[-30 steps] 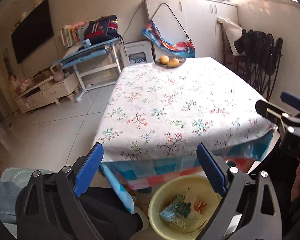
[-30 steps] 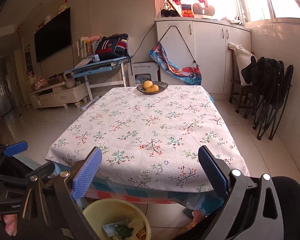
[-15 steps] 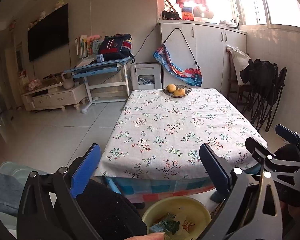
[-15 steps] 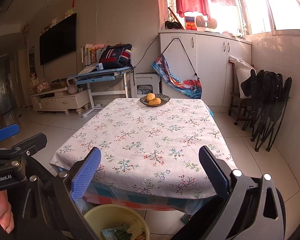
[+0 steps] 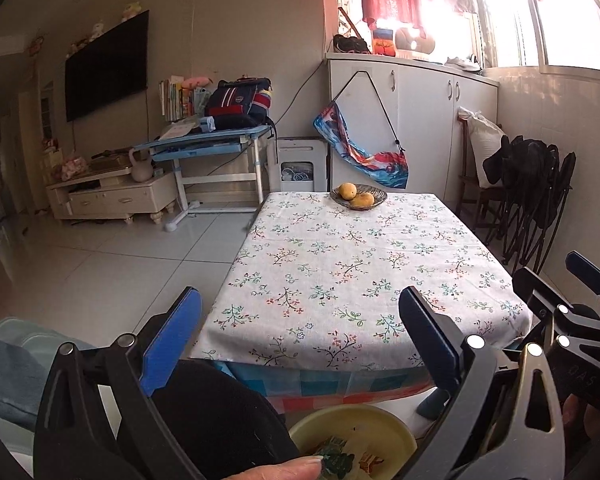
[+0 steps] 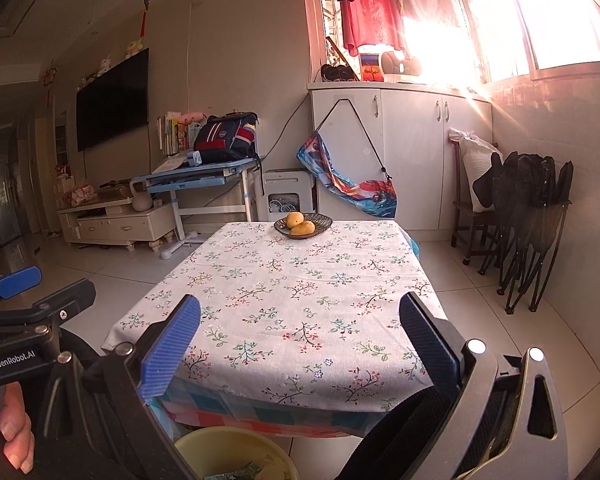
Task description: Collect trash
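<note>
A yellow bin (image 5: 374,420) with wrappers (image 5: 336,458) inside stands on the floor below the table's near edge; it also shows in the right wrist view (image 6: 220,446). My left gripper (image 5: 300,344) is open and empty, raised in front of the table. My right gripper (image 6: 300,340) is open and empty too, level with the table's near edge. The right gripper also shows at the right of the left wrist view (image 5: 560,304), and the left gripper at the left of the right wrist view (image 6: 32,292).
A table with a floral cloth (image 5: 356,264) carries a dish of two yellow fruits (image 5: 358,197) at its far end. Folded black chairs (image 6: 528,216) lean on the right wall. A blue desk (image 5: 208,146), a TV stand and white cabinets line the back.
Both grippers have tilted upward, so the views show more of the room and less of the bin. Both stayed open and empty.
</note>
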`<state>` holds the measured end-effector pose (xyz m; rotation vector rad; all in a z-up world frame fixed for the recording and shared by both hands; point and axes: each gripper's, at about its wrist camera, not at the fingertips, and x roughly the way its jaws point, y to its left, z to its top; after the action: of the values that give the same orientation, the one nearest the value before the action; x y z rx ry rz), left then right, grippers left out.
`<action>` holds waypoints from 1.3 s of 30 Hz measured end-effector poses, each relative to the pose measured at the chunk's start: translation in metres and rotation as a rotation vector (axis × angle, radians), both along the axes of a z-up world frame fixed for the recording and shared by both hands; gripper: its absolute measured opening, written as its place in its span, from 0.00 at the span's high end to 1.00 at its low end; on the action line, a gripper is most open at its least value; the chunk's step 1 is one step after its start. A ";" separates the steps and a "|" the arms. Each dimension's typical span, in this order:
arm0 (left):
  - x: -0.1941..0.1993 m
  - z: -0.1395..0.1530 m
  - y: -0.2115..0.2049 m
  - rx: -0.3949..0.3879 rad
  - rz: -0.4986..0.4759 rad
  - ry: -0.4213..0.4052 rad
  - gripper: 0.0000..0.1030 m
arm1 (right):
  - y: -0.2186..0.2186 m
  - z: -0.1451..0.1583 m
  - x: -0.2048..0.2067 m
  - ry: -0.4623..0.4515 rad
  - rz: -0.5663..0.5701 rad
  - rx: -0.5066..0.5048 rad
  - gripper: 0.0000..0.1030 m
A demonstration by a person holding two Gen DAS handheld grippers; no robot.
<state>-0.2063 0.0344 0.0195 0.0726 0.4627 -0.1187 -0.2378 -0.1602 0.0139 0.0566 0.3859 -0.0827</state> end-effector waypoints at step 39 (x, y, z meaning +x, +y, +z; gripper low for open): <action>0.002 0.000 0.002 0.001 0.008 -0.019 0.07 | 0.003 -0.001 0.006 0.027 0.001 -0.014 0.07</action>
<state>-0.2046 0.0360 0.0192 0.0725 0.4436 -0.1102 -0.2318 -0.1573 0.0126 0.0416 0.4122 -0.0851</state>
